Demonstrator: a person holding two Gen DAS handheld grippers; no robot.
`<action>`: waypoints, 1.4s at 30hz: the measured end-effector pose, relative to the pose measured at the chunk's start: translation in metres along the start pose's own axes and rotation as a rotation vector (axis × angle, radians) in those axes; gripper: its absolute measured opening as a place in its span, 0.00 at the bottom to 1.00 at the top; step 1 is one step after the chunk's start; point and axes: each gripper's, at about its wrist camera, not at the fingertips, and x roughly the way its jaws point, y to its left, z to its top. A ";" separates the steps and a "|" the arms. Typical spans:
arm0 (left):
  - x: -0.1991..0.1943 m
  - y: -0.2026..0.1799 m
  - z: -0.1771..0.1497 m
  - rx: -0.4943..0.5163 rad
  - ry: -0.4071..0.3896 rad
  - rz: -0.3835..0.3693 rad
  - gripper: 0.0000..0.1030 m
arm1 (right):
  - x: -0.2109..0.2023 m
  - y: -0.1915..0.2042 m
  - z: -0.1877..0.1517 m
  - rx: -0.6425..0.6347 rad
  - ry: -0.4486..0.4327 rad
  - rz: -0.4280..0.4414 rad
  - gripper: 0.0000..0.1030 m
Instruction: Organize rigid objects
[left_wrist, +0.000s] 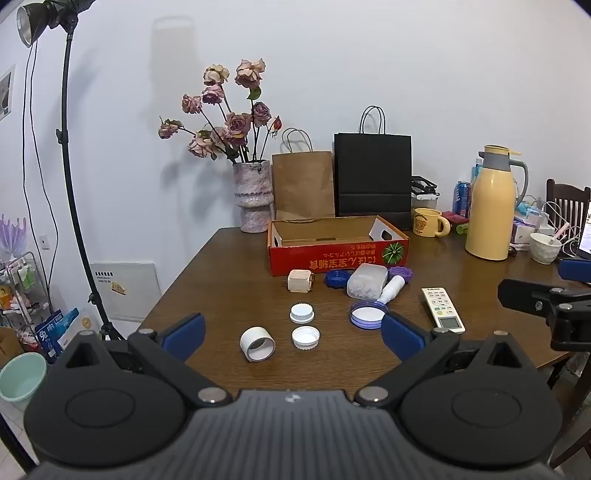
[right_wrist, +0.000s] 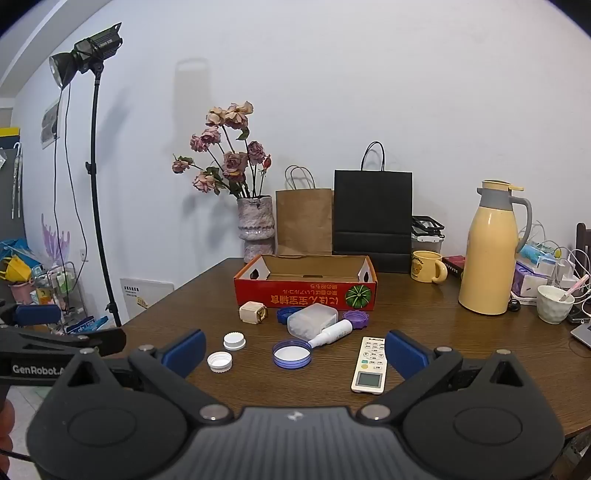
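Both jaws stand fully spread and hold nothing: the left gripper (left_wrist: 293, 332) and the right gripper (right_wrist: 295, 350) hover over the near edge of the wooden table (left_wrist: 221, 258). Loose rigid items lie before them: two white caps (left_wrist: 302, 313) (left_wrist: 305, 338), a white ring (left_wrist: 257, 343), a blue lid (left_wrist: 367, 314), a frosted case (left_wrist: 366, 281) touching a small white bottle (left_wrist: 392, 288), a beige cube (left_wrist: 300, 281) and a remote (right_wrist: 370, 364). Behind them sits the red cardboard tray (left_wrist: 338, 254), apparently empty. No item is yet gathered; the next move probably calls for descending on one piece, closing, and carrying it to the tray.
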 end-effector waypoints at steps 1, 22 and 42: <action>0.000 0.000 0.000 -0.007 0.005 -0.001 1.00 | 0.000 0.000 0.000 0.001 0.003 0.001 1.00; 0.009 0.000 -0.003 -0.012 0.043 -0.010 1.00 | 0.006 -0.002 -0.003 0.008 0.026 -0.015 1.00; 0.011 0.001 -0.004 -0.010 0.050 -0.011 1.00 | 0.007 -0.002 -0.004 0.008 0.031 -0.017 1.00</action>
